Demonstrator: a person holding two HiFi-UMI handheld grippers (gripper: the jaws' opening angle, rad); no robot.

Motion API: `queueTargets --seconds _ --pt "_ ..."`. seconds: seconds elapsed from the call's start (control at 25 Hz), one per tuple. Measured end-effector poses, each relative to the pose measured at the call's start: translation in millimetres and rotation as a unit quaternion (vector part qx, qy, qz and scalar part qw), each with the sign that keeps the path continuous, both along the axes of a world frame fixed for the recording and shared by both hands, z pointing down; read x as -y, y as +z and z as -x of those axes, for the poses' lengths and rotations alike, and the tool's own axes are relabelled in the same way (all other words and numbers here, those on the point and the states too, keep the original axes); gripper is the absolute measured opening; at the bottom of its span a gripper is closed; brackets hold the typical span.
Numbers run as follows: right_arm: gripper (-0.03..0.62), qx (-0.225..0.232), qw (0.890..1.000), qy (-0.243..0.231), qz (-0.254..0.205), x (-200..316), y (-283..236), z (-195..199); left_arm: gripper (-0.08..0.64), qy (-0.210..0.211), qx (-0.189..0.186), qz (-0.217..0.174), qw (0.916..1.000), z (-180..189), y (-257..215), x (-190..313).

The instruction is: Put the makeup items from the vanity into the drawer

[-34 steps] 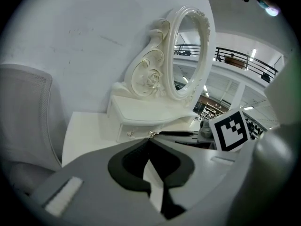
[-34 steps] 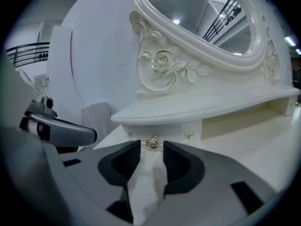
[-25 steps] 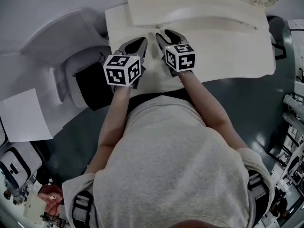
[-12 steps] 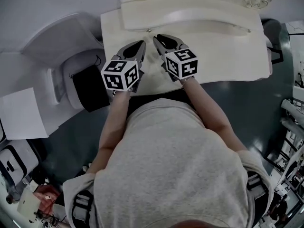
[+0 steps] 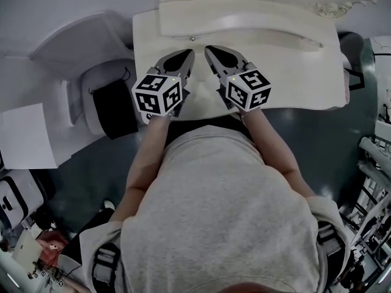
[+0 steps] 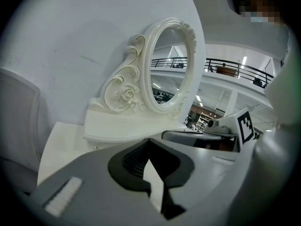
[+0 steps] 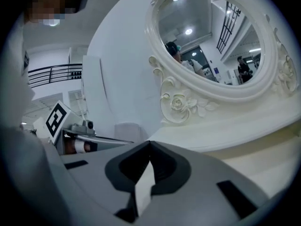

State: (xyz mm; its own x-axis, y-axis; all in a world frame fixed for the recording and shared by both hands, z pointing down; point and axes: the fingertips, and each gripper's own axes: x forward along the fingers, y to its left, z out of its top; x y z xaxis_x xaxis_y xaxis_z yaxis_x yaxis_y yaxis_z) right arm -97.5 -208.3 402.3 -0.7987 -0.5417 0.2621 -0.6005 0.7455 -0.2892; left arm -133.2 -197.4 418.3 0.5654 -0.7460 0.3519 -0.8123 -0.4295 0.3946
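Observation:
No makeup item shows in any view. The white vanity top (image 5: 293,72) lies before me, with a raised shelf (image 5: 244,23) along its back and a small knob (image 5: 192,39) on the shelf's front. My left gripper (image 5: 186,55) hovers over the vanity's left half, shut and empty, its tips meeting (image 6: 149,140). Right beside it my right gripper (image 5: 211,49) points at the shelf. Its jaws have just been closing and now stand shut with nothing between them (image 7: 149,142). An ornate oval mirror (image 6: 146,69) (image 7: 207,41) rises behind the shelf.
A white chair (image 5: 73,54) stands left of the vanity with a black bag (image 5: 113,108) on its seat. A white sheet (image 5: 24,136) lies further left. A second knob (image 5: 320,45) is on the shelf's right. Dark floor surrounds the vanity, and there is clutter at the bottom corners.
The right gripper's jaws have gone from wide open to shut on nothing. Both grippers have risen slightly over the vanity, the right one also shifting right.

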Motion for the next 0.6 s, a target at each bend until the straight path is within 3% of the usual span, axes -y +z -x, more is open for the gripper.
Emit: queueTargets --seconds 0.28,0.6 --pt "0.008 -0.026 0.999 0.026 -0.025 -4 -13 -12 0.009 -0.013 0.063 -0.026 0.9975 -1 2 -11" --pt "0.008 -0.063 0.998 0.016 -0.021 -17 3 -20 0.009 -0.023 0.078 -0.023 0.9964 3 5 -14"
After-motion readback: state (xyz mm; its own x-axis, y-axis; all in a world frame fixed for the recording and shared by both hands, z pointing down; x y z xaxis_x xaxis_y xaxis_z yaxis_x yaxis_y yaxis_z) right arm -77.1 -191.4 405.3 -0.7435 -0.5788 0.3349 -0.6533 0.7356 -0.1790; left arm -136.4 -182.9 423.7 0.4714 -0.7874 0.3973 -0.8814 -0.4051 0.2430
